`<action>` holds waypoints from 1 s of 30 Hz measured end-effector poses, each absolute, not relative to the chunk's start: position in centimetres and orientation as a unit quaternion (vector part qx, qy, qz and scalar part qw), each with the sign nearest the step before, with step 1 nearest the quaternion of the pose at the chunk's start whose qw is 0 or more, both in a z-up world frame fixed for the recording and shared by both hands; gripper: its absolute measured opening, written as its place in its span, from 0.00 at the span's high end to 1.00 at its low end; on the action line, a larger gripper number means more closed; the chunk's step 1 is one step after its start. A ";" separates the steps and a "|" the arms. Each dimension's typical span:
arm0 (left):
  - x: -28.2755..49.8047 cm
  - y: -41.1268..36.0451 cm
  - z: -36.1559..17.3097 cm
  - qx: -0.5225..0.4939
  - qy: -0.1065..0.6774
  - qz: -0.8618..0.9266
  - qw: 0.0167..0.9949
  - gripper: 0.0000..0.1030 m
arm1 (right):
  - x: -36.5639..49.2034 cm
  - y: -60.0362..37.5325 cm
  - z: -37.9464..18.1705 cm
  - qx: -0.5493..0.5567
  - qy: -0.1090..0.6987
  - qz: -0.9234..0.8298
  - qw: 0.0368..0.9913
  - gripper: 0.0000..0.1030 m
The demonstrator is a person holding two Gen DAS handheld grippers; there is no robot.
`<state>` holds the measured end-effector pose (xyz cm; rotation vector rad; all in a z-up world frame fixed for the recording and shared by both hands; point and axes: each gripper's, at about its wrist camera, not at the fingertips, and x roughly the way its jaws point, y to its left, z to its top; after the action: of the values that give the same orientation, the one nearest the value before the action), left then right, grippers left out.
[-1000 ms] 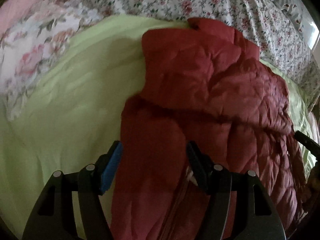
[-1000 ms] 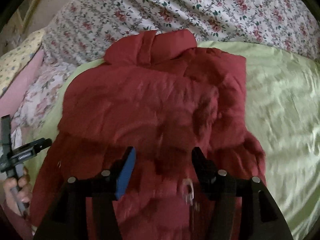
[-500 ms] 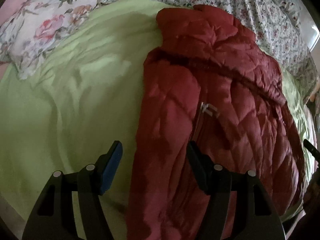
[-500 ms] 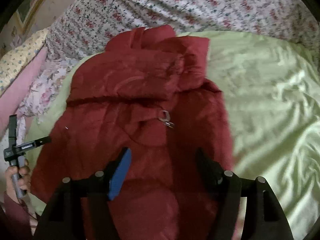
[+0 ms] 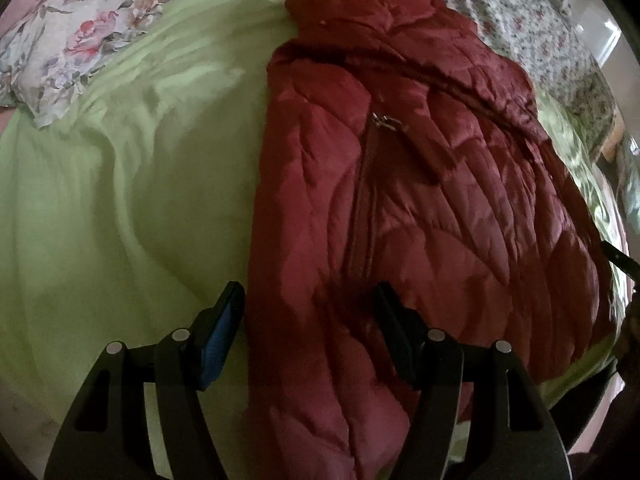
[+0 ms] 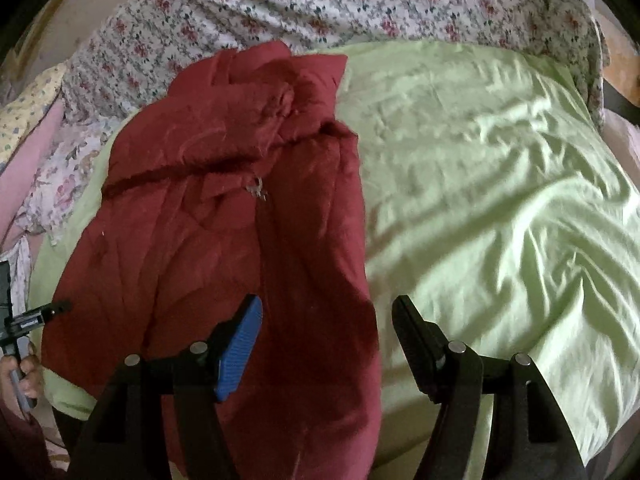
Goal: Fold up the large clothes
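A dark red quilted jacket (image 5: 420, 208) lies on a light green sheet (image 5: 120, 200), folded lengthwise with its collar at the far end and a metal zipper pull (image 5: 384, 120) showing. It also shows in the right wrist view (image 6: 224, 240) with the zipper pull (image 6: 258, 190). My left gripper (image 5: 310, 300) is open and empty above the jacket's near left edge. My right gripper (image 6: 326, 316) is open and empty above the jacket's near right edge. The left gripper's tip (image 6: 40, 314) shows at the left rim of the right wrist view.
The green sheet (image 6: 480, 200) covers the bed to the right of the jacket. A floral bedspread (image 6: 320, 0) lies beyond. A floral pillow (image 5: 80, 28) sits at the far left. The bed's near edge is just below the grippers.
Both grippers have pulled back toward the near edge of the bed, staying open. The jacket has been left folded narrower, with the zipper side on top.
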<state>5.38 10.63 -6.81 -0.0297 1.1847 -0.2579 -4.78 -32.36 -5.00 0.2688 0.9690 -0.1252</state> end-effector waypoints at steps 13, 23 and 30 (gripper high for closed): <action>2.2 10.6 -7.2 -0.004 0.562 -0.138 0.816 0.36 | -7.9 -31.4 -6.9 0.158 0.489 -0.021 0.857 0.38; 1.3 10.2 -7.7 0.000 0.564 -0.145 0.813 0.48 | -8.2 -30.3 -6.9 0.135 0.494 -0.019 0.859 0.52; 1.1 8.9 -7.8 0.026 0.562 -0.151 0.813 0.68 | -8.2 -29.2 -6.9 0.107 0.493 -0.019 0.863 0.64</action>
<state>1.14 8.89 -7.84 0.0564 1.1998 -0.3213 -8.17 -29.15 -6.90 0.2253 1.0346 -0.0398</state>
